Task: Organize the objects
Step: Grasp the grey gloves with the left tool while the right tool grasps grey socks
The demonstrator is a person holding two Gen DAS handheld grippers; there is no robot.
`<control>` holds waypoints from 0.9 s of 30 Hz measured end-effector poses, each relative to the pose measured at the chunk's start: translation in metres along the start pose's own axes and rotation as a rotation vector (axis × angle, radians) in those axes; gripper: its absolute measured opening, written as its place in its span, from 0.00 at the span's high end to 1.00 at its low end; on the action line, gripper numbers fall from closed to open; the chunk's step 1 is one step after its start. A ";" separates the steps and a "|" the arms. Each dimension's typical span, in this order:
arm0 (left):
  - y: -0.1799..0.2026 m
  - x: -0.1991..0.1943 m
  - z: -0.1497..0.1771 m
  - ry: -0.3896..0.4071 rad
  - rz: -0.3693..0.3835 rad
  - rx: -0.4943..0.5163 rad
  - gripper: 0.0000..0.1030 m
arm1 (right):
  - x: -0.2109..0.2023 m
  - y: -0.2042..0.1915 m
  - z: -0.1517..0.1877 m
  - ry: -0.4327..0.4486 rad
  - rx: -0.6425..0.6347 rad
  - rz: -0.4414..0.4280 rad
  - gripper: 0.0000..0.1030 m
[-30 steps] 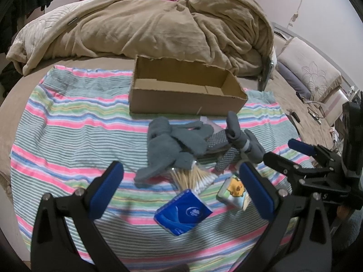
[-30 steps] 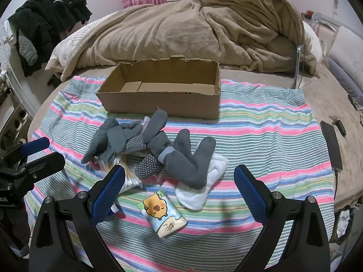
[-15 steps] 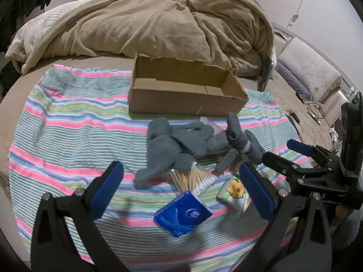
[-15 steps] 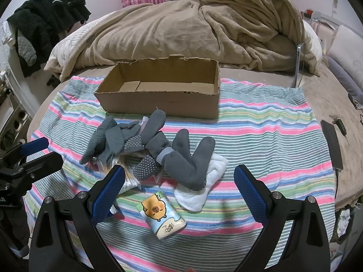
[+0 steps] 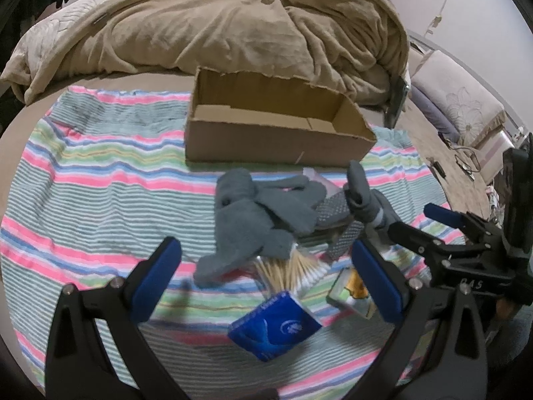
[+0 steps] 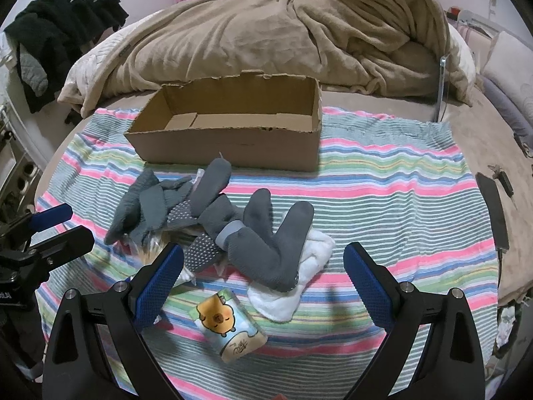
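An empty cardboard box (image 5: 276, 135) (image 6: 230, 133) stands on a striped cloth. In front of it lies a heap of grey socks (image 5: 263, 213) (image 6: 233, 220) over a bag of cotton swabs (image 5: 293, 271). A white cloth (image 6: 293, 286) lies under the right-hand socks. A blue tissue pack (image 5: 274, 326) sits just below my open left gripper (image 5: 266, 276). A tissue pack with a cartoon print (image 6: 228, 321) (image 5: 353, 295) lies below my open right gripper (image 6: 263, 276). Both grippers hover above the items and hold nothing.
A rumpled tan blanket (image 5: 216, 23) (image 6: 283, 30) fills the bed behind the box. Dark clothes (image 6: 60, 33) hang at the left. A phone (image 6: 496, 210) lies on the bed at the right edge, pillows (image 5: 456, 106) beyond it.
Both grippers have dipped slightly toward the items. The objects on the cloth have not moved.
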State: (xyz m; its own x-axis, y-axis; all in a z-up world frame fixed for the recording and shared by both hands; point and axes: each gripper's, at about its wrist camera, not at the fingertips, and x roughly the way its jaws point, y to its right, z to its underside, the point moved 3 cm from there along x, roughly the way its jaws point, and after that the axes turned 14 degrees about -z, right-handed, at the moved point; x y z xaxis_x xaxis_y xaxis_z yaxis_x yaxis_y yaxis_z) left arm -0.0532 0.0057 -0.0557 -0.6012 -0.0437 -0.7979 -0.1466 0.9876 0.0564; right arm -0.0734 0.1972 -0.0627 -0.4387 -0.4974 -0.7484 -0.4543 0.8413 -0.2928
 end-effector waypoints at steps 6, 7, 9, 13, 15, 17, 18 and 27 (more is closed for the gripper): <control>0.000 0.023 -0.003 -0.027 0.004 0.001 0.01 | 0.016 0.009 0.001 -0.036 0.019 -0.006 0.08; 0.000 0.026 -0.004 -0.031 0.006 0.002 0.01 | 0.019 0.010 0.002 -0.041 0.021 -0.008 0.09; 0.001 0.034 -0.004 -0.041 0.013 0.002 0.02 | 0.023 0.011 0.002 -0.051 0.022 -0.011 0.10; 0.000 0.053 -0.004 -0.072 0.016 -0.002 0.12 | 0.031 0.014 0.003 -0.067 0.031 -0.022 0.20; -0.002 0.063 -0.004 -0.087 0.019 -0.006 0.15 | 0.033 0.014 0.003 -0.069 0.028 -0.025 0.22; -0.003 0.070 -0.003 -0.095 0.029 -0.005 0.24 | 0.034 0.015 0.003 -0.070 0.026 -0.029 0.24; -0.003 0.072 -0.002 -0.096 0.035 -0.003 0.26 | 0.034 0.015 0.003 -0.070 0.024 -0.030 0.26; -0.005 0.074 -0.001 -0.073 0.065 -0.021 0.51 | 0.031 0.020 0.002 -0.050 0.017 -0.017 0.62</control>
State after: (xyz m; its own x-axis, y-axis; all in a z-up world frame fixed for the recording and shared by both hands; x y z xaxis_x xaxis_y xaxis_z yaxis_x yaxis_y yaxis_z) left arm -0.0976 -0.0026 -0.1146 -0.5511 0.0321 -0.8338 -0.1259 0.9846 0.1212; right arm -0.0944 0.1987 -0.0934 -0.3913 -0.5007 -0.7721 -0.4477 0.8366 -0.3157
